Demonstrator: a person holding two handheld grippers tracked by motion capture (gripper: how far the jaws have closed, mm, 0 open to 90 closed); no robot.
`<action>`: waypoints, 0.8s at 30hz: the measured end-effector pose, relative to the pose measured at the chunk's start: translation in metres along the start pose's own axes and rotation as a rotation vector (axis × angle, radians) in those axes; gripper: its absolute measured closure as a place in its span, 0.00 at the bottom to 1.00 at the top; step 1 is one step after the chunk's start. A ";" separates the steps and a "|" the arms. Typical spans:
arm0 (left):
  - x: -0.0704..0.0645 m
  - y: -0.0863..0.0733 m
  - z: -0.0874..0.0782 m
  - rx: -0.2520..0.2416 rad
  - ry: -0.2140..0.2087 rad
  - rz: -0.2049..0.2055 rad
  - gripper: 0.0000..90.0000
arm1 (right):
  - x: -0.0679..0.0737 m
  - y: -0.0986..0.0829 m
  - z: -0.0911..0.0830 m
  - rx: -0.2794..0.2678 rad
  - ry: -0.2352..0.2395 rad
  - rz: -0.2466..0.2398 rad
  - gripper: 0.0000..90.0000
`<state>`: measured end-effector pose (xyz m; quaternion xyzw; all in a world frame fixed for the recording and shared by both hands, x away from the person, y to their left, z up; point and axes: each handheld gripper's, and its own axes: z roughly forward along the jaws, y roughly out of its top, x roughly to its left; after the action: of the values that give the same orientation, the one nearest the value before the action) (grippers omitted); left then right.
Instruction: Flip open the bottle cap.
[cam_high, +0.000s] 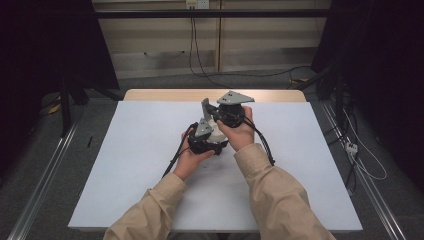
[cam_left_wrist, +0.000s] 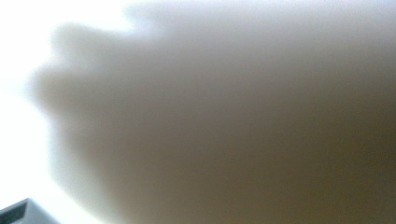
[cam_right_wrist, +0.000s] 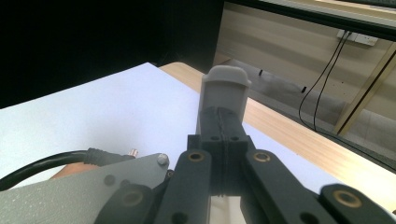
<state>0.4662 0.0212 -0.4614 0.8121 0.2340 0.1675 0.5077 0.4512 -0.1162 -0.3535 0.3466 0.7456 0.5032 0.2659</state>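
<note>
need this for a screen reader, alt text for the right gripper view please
The right gripper is shut, its black jaws pressed together and tipped by a grey cap, above a white table. A grey plate and black cable sit at lower left.

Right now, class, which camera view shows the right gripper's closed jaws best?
The right gripper view: the right gripper has its jaws pressed together, close up. The high view shows it small, in a hand. The left gripper view is a blur.

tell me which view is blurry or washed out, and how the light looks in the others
Left gripper view: total blur, blown-out white fading to brown shade. Right gripper view: the right gripper is fairly sharp, jaws pressed together, black at upper left. High view: the table is evenly lit, both sides dark.
</note>
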 end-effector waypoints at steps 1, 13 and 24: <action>0.000 0.000 0.000 0.002 0.001 0.002 0.21 | 0.000 0.000 0.000 0.000 0.001 0.001 1.00; 0.000 0.000 0.000 -0.002 0.001 -0.004 0.21 | -0.001 0.002 0.006 0.009 0.004 -0.003 1.00; 0.000 0.000 0.000 0.002 0.013 0.003 0.21 | -0.001 0.004 0.011 0.022 0.007 -0.017 1.00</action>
<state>0.4660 0.0212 -0.4612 0.8117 0.2363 0.1731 0.5053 0.4611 -0.1103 -0.3534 0.3415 0.7550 0.4938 0.2637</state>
